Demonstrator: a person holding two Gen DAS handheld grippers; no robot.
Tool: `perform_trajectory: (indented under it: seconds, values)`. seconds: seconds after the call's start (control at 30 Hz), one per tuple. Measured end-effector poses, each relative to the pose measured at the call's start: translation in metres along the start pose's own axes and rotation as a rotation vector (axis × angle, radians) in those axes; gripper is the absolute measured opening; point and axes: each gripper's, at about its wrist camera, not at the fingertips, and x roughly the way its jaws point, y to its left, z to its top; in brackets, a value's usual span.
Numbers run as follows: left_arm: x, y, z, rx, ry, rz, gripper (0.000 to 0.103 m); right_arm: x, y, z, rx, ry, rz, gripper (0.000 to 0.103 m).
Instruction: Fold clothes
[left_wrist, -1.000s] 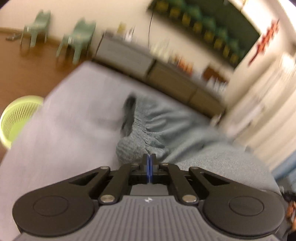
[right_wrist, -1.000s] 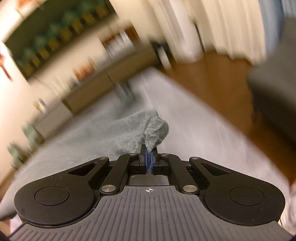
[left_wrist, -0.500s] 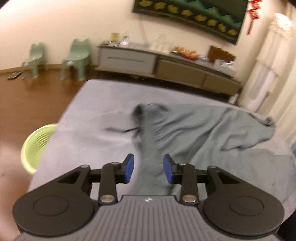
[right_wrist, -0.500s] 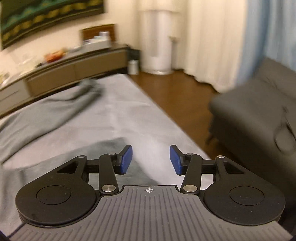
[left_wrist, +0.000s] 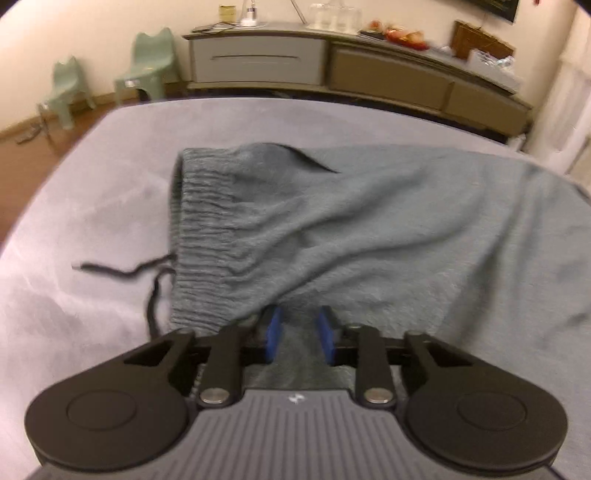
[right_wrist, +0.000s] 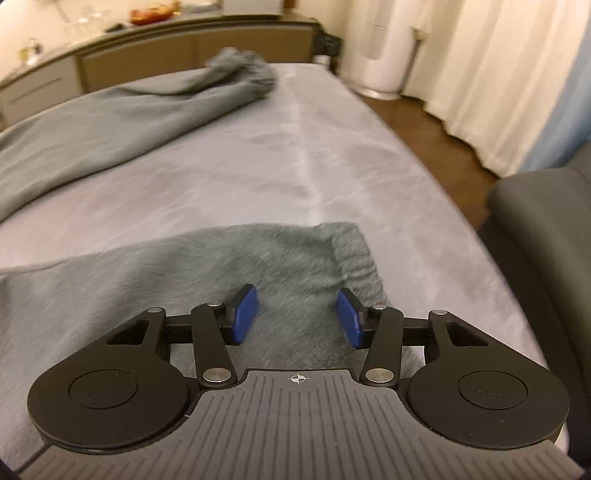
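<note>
Grey sweatpants (left_wrist: 332, 229) lie spread on a pale grey bed (left_wrist: 92, 229). The ribbed waistband (left_wrist: 207, 236) faces left, with a black drawstring (left_wrist: 122, 271) trailing on the sheet. My left gripper (left_wrist: 298, 334) is open, low over the near waist edge, with cloth lying between its blue pads. My right gripper (right_wrist: 297, 314) is open just above the near leg's cuff (right_wrist: 356, 258). The far leg (right_wrist: 147, 107) stretches to the bed's far end.
A long low sideboard (left_wrist: 332, 66) stands beyond the bed. Two green child chairs (left_wrist: 147, 62) stand at the back left. White curtains (right_wrist: 498, 74) and a white floor unit (right_wrist: 384, 48) are at the right, with a dark sofa (right_wrist: 543, 229) beside the bed.
Both grippers were shut on the sweatpants a second ago. They have opened and let the cloth drop onto the bed, then lowered close over it.
</note>
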Motion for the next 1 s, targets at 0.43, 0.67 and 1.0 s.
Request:
perform_trajectory:
  seconds: [0.43,0.67,1.0]
  values:
    - [-0.066,-0.003,-0.042,0.049,-0.033,-0.144,0.023,-0.034,-0.040,-0.007,0.055,-0.092,0.040,0.051]
    - [-0.075,0.011,-0.082,0.083,0.026,-0.074,0.024,-0.023,-0.062,-0.048,-0.049,0.034,0.148,0.043]
    - [-0.109,0.033,-0.100,0.005,0.038,-0.007,0.024,-0.055,-0.043,-0.055,-0.138,0.024,0.117,0.042]
